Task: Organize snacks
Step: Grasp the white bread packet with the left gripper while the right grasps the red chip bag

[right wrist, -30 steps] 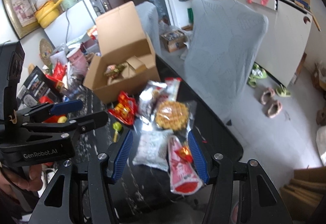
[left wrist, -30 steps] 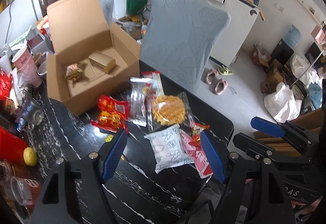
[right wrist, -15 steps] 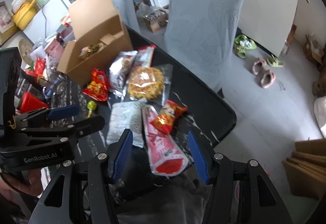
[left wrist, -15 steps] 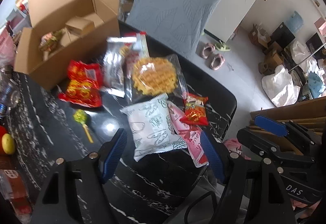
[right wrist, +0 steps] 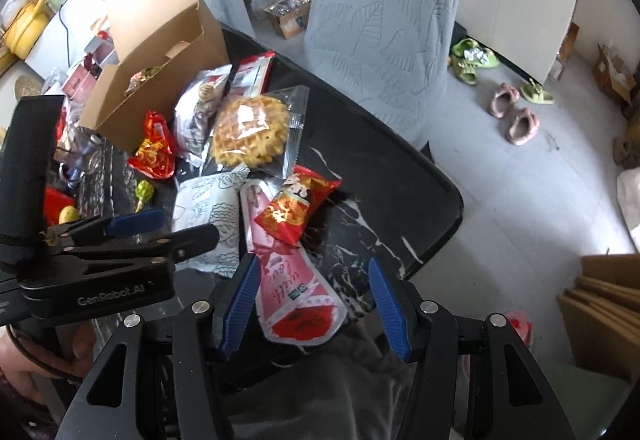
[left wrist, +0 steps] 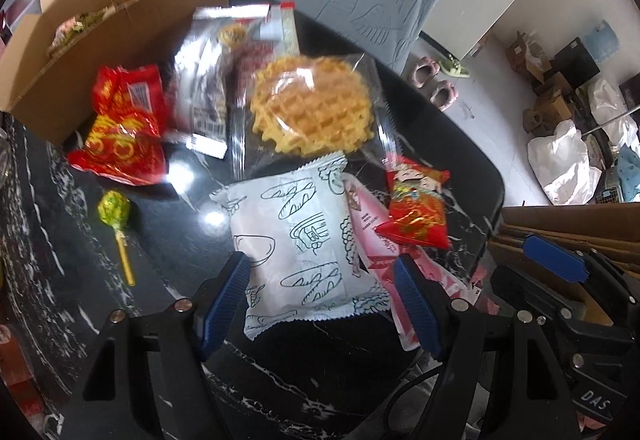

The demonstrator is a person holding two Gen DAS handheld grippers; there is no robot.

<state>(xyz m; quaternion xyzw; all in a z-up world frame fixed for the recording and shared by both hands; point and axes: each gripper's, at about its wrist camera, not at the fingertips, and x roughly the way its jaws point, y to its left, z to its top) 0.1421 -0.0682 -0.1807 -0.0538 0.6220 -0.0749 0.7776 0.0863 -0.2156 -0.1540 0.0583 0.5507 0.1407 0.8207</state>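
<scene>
Snack packets lie on a black marble table. My left gripper hangs open over a white bread-print packet, whose near end lies between the blue pads without touching them. My right gripper is open above a pink-and-red pouch; a small red packet rests on that pouch. Further back are a wrapped waffle, a silver packet, a red foil packet and a green lollipop. An open cardboard box stands behind them with a few snacks inside.
A grey covered chair stands at the table's far edge. The table's rounded corner drops to the floor on the right. Slippers lie on the floor. Flat cardboard leans at the right. A lemon and clutter sit at the left.
Both grippers have come down towards the table and tilted more steeply; the snacks now fill more of each view. Neither gripper's opening has changed.
</scene>
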